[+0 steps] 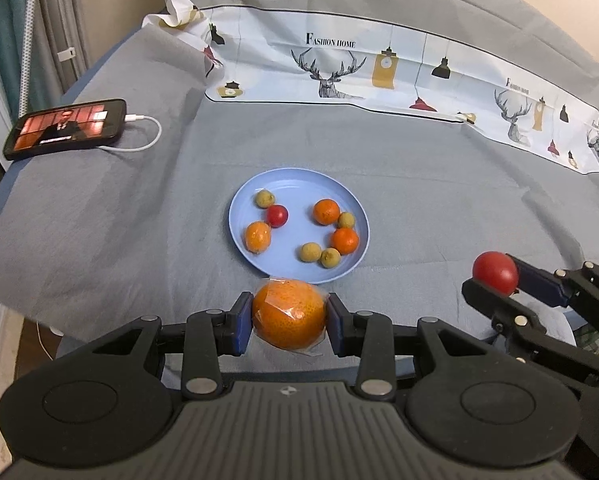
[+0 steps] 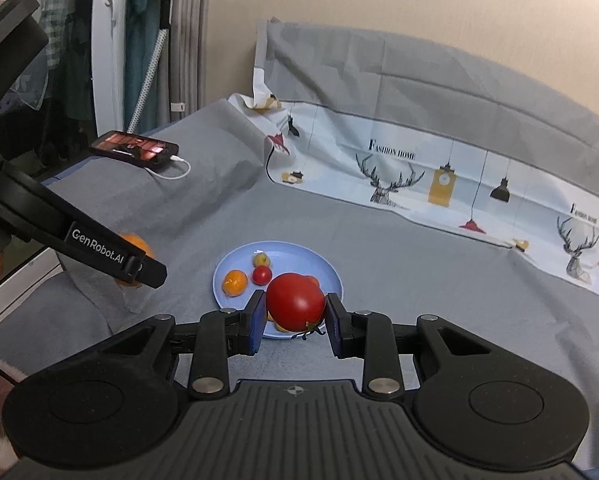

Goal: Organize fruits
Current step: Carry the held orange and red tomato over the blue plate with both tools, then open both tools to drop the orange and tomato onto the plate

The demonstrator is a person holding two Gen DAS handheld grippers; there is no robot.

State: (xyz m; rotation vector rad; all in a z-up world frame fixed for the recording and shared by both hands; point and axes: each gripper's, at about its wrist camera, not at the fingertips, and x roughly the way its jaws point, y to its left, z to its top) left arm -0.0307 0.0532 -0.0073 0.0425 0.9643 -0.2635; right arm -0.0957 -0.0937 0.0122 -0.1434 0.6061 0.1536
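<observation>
A light blue plate (image 1: 299, 184) lies on the grey cloth and holds several small oranges, several tan longans and one small red tomato (image 1: 277, 216). Just before its near rim, my left gripper (image 1: 289, 320) is shut on a plastic-wrapped orange (image 1: 289, 312). To the right, my right gripper (image 1: 499, 280) is shut on a red tomato (image 1: 495, 272). In the right wrist view that gripper (image 2: 296, 312) holds the tomato (image 2: 295, 300) over the plate's (image 2: 239, 258) near edge, hiding part of it. The left gripper's finger (image 2: 139, 268) and its orange (image 2: 137, 244) show at left.
A phone (image 1: 65, 128) with a lit screen and a white cable (image 1: 147, 136) lies at the far left of the cloth. A white printed sheet (image 1: 379, 72) with deer and lamps runs along the back. A white rack and hanging clothes (image 2: 147, 40) stand beyond the left edge.
</observation>
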